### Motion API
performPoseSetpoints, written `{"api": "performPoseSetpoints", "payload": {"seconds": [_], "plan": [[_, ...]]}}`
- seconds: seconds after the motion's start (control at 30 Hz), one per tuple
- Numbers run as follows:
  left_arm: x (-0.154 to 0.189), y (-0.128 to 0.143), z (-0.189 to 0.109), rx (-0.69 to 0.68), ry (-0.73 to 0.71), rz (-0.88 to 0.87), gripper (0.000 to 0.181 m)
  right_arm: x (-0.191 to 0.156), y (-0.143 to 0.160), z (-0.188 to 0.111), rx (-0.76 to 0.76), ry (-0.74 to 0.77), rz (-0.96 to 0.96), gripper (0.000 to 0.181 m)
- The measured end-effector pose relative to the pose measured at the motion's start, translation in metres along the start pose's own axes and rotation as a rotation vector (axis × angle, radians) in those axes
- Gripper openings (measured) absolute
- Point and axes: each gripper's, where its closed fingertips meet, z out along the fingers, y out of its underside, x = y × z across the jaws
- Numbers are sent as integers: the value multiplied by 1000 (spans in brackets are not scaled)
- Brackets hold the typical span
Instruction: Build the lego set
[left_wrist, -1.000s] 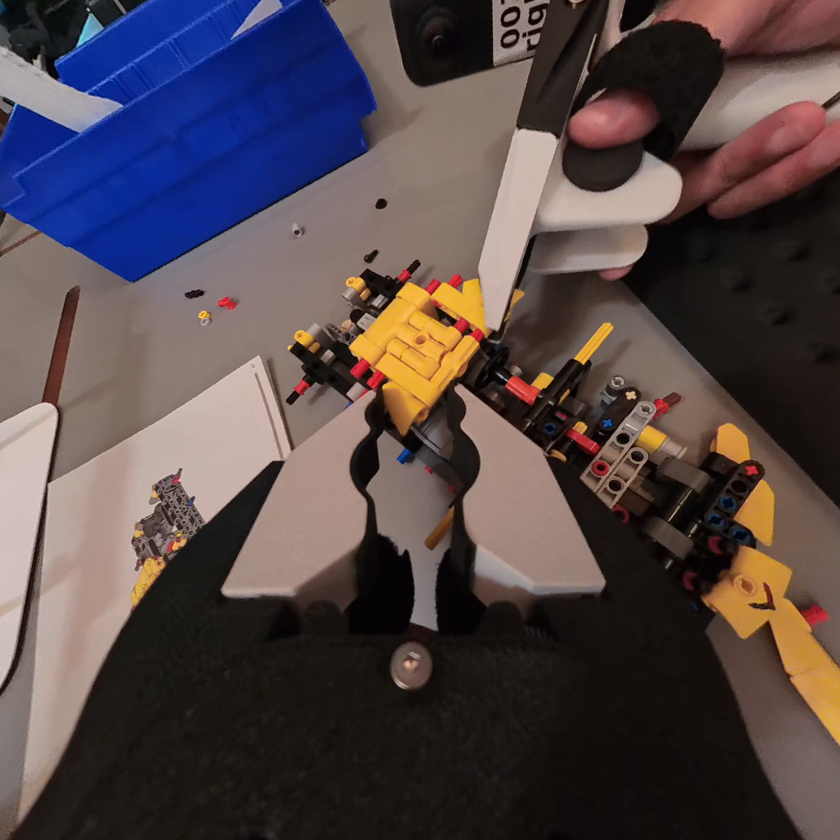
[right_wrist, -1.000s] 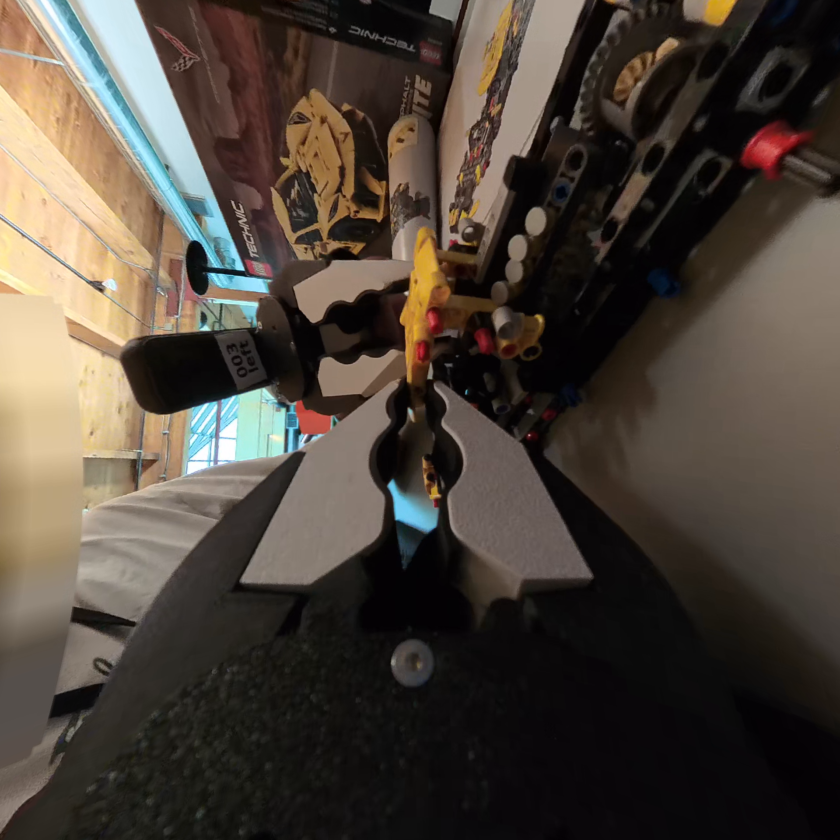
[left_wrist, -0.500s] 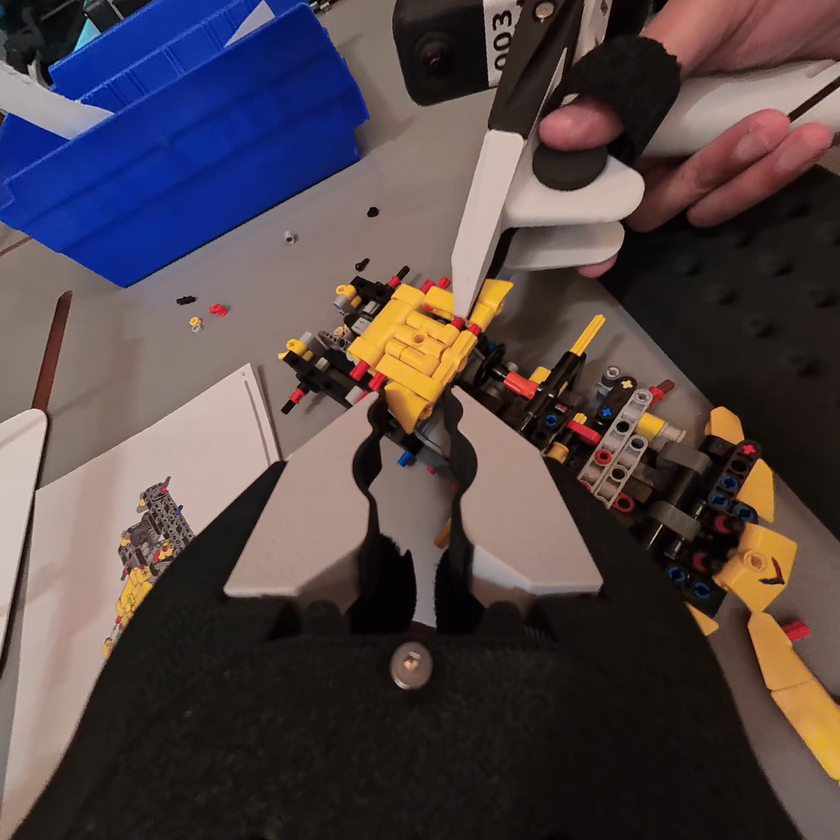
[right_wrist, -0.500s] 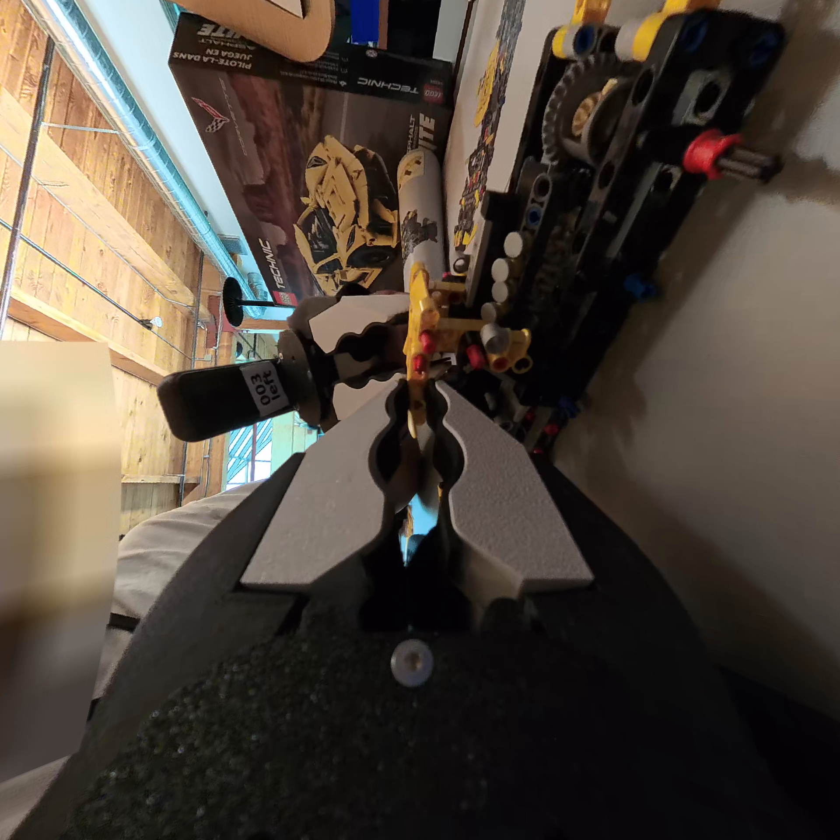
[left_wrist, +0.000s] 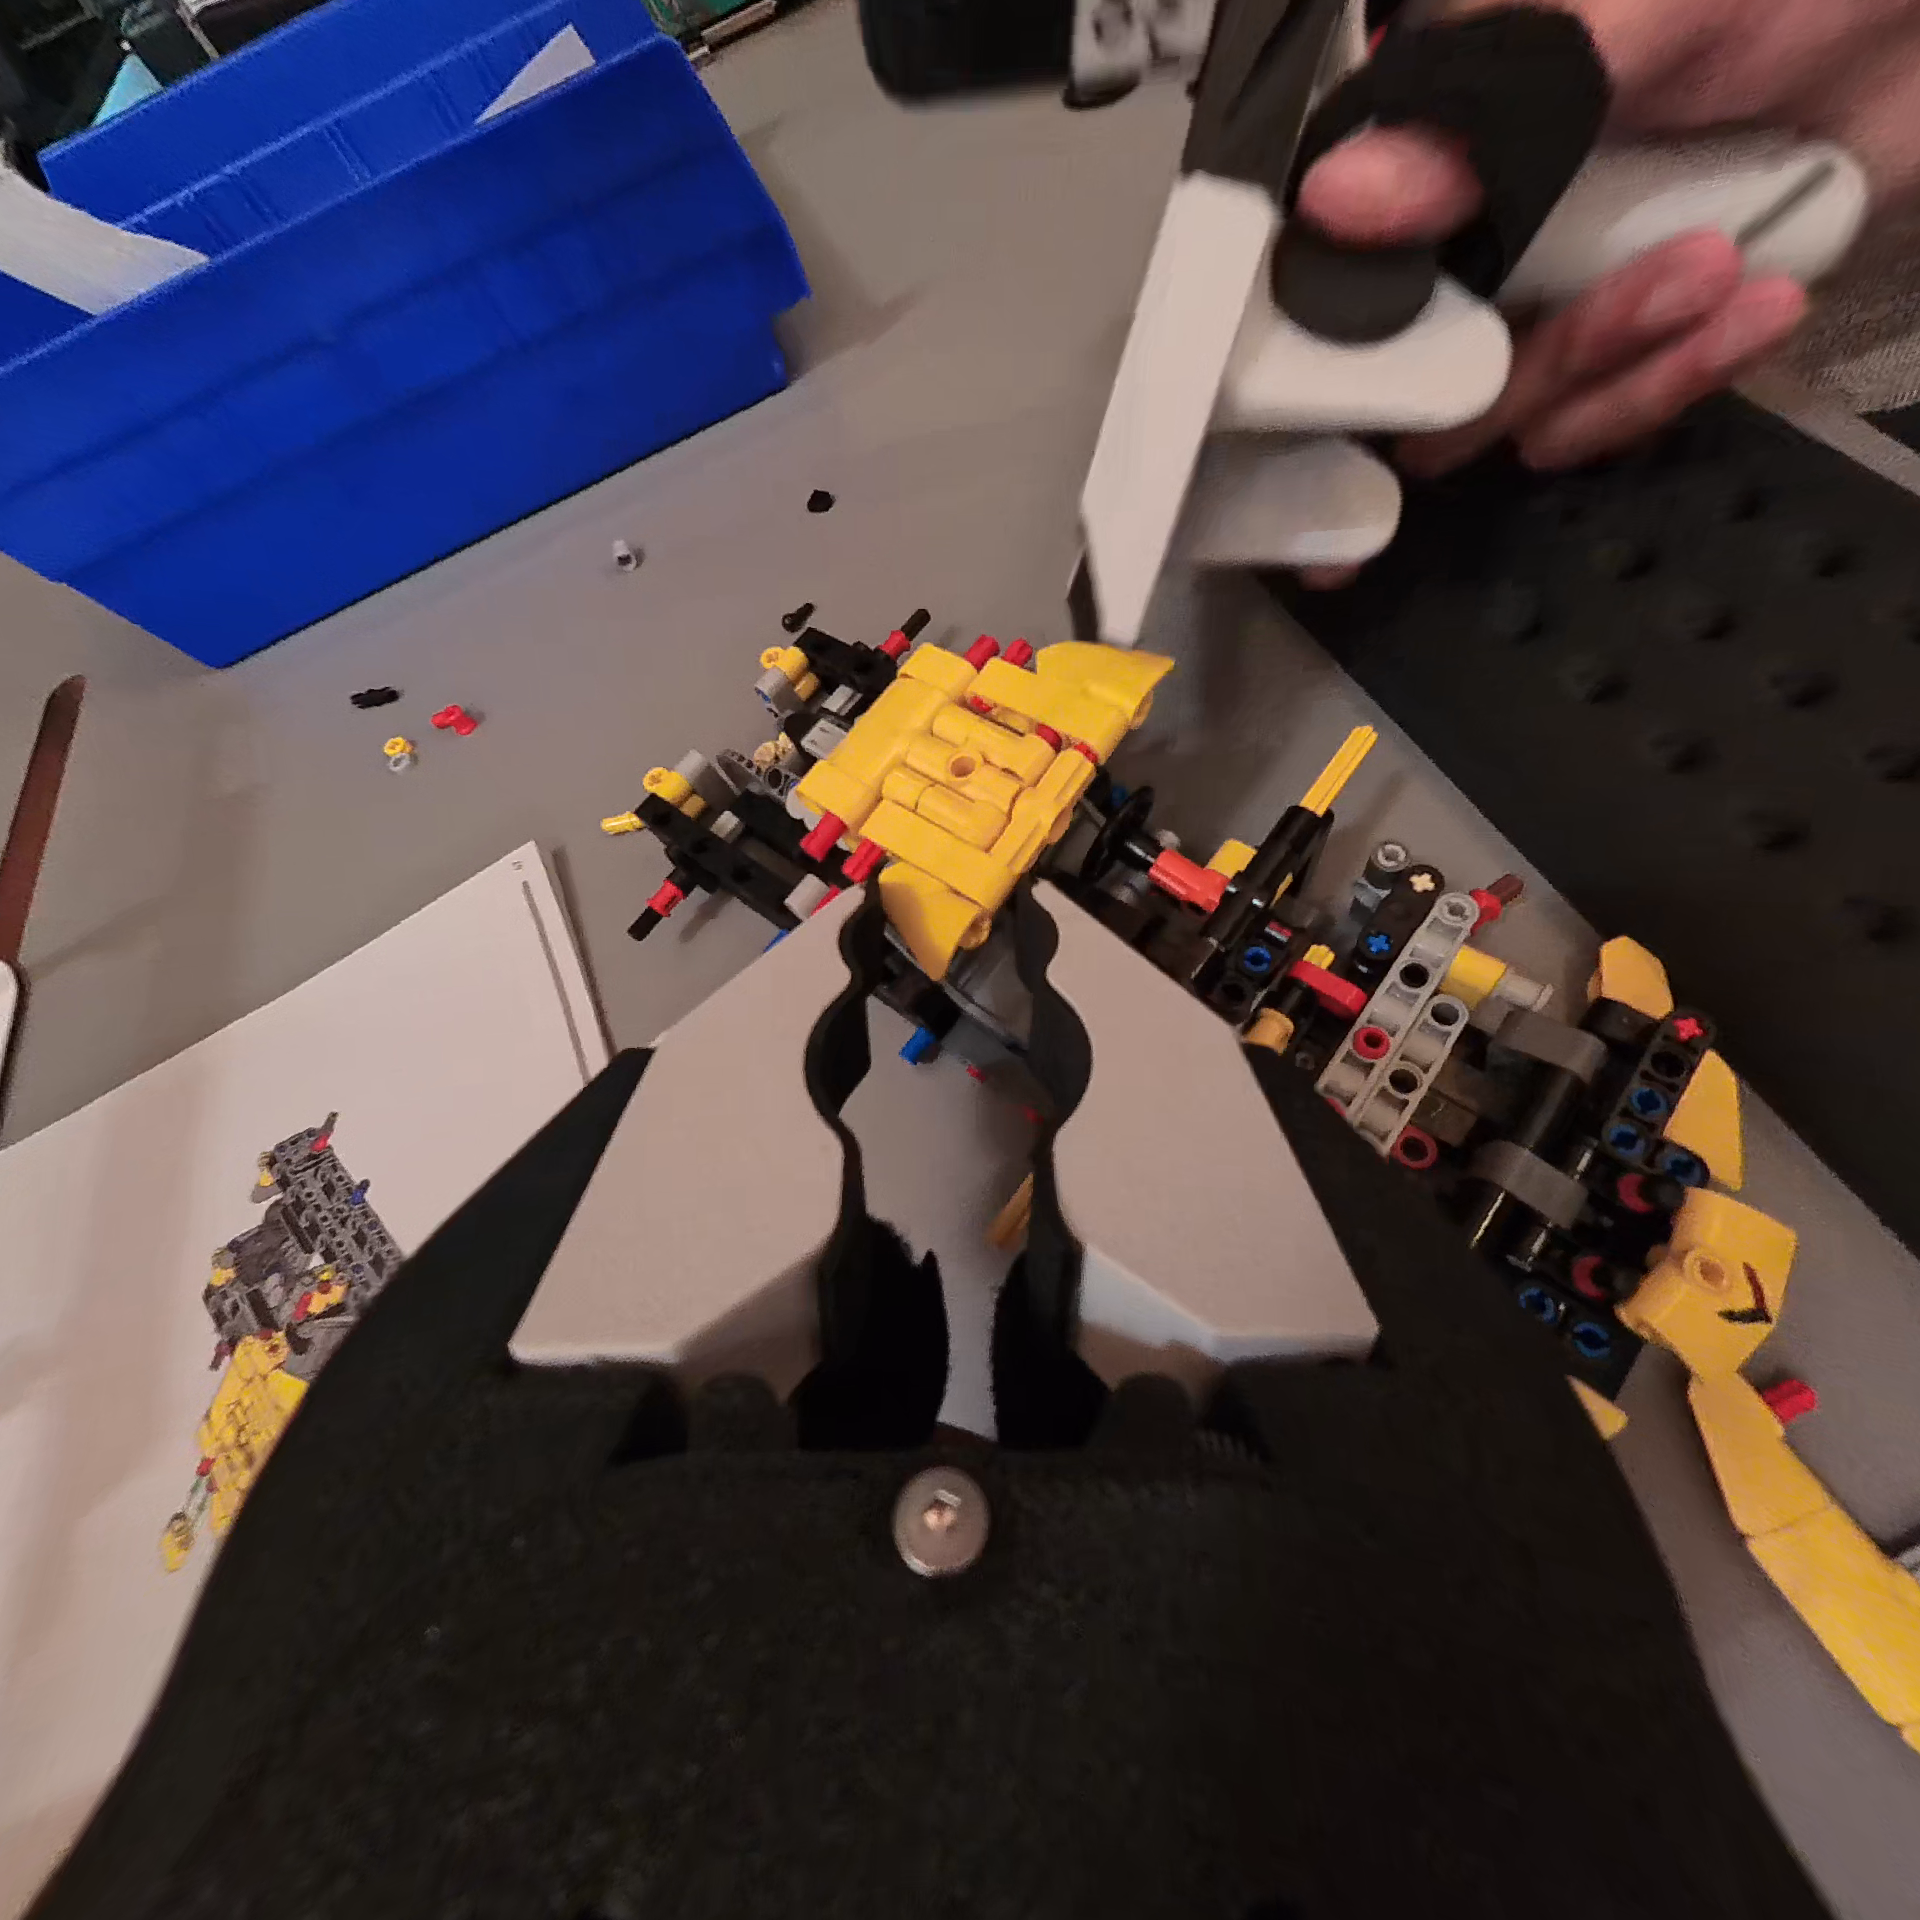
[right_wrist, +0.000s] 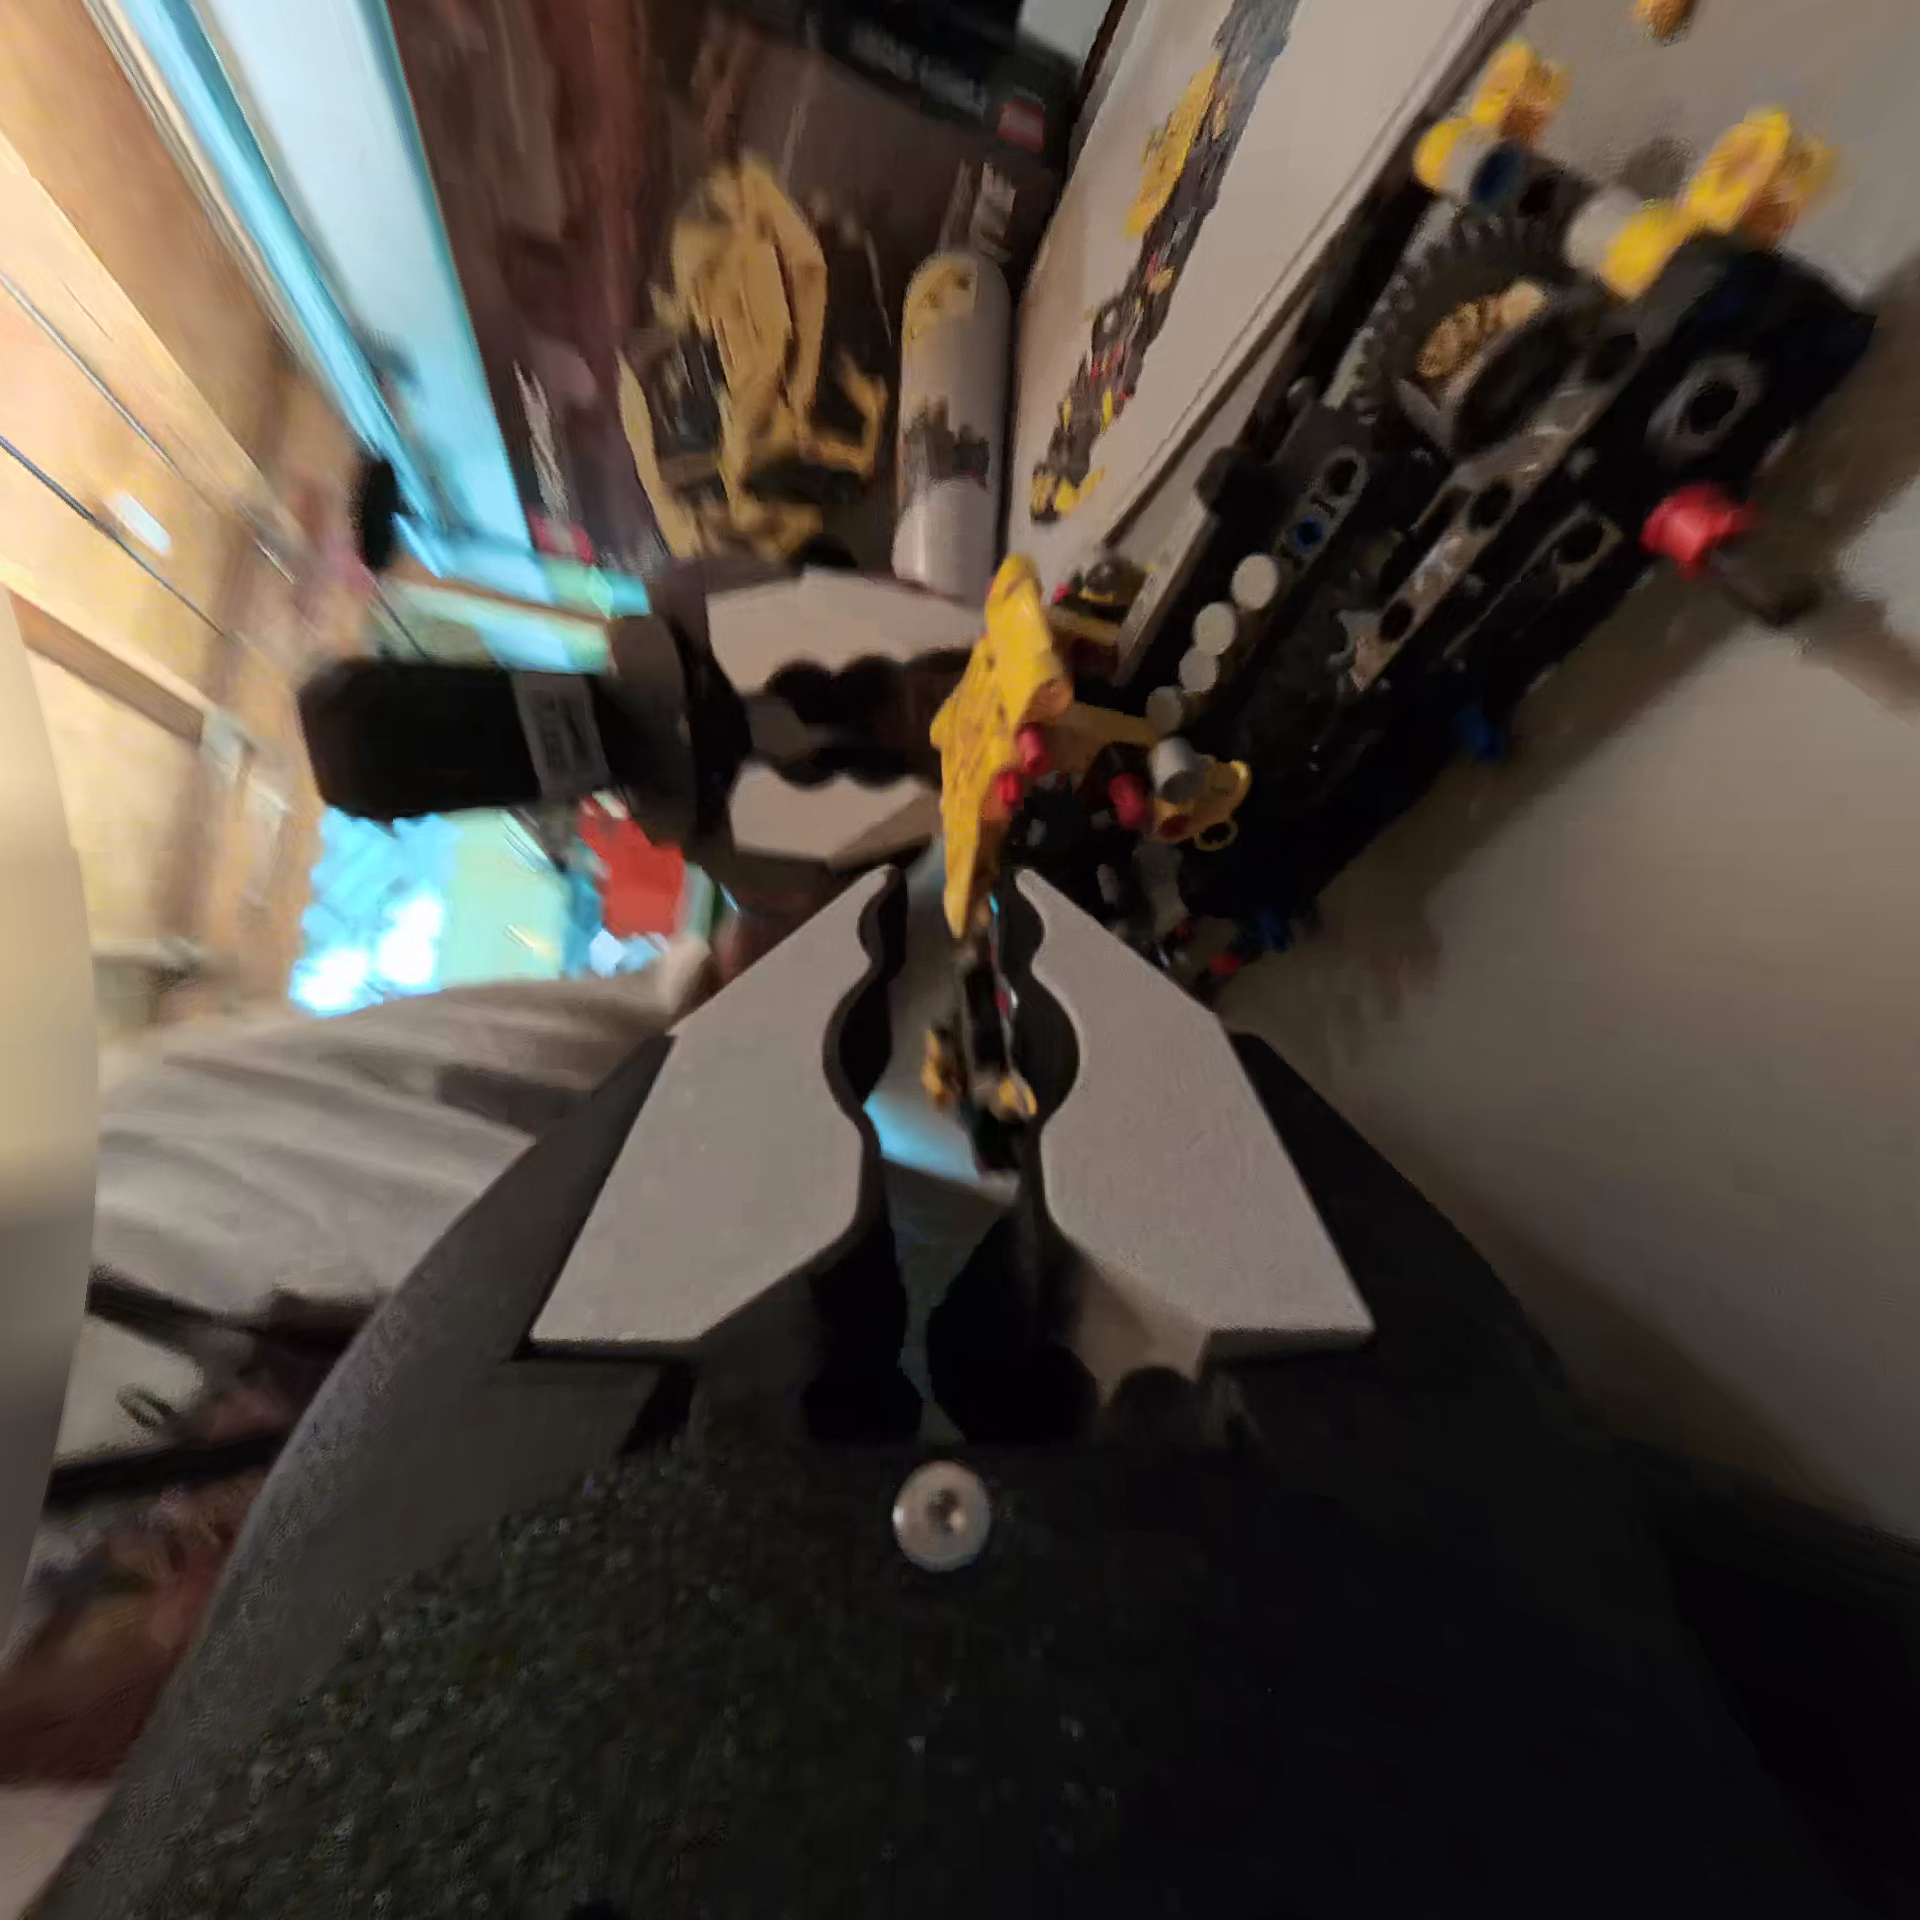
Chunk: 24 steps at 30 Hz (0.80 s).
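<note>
The grey table (left_wrist: 935, 343) carried everything, with a black studded mat (left_wrist: 1662, 644) over its far right part. A blue bin (left_wrist: 395, 312) stood at the far left. An open instruction booklet (left_wrist: 343, 1060) lay at the near left.

The lego model (left_wrist: 1226, 914), a long black, grey and yellow chassis, lay diagonally across the table's middle. The left gripper (left_wrist: 945, 925) had its jaws closed on the model's yellow block section (left_wrist: 956, 790), holding that end.

The right gripper (left_wrist: 1101, 613), held in a person's hand (left_wrist: 1621, 270), hung just above the yellow section's far edge; motion blur smeared it. In the right wrist view its jaws (right_wrist: 951, 894) stood slightly parted with nothing clamped, a yellow piece lying between the tips.

A few small loose pieces (left_wrist: 447, 717), red, black and yellow, lay scattered on the table between bin and model.
</note>
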Motion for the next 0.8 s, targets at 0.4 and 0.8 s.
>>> {"api": "performPoseSetpoints", "payload": {"seconds": [0.4,0.8], "plan": [[2,-4,2,17,14,3,25,-15,9,-9,-225,98,-312,31],[3,-1,0,20,1,57,24,1,9,9,-72,-94,98,6]]}}
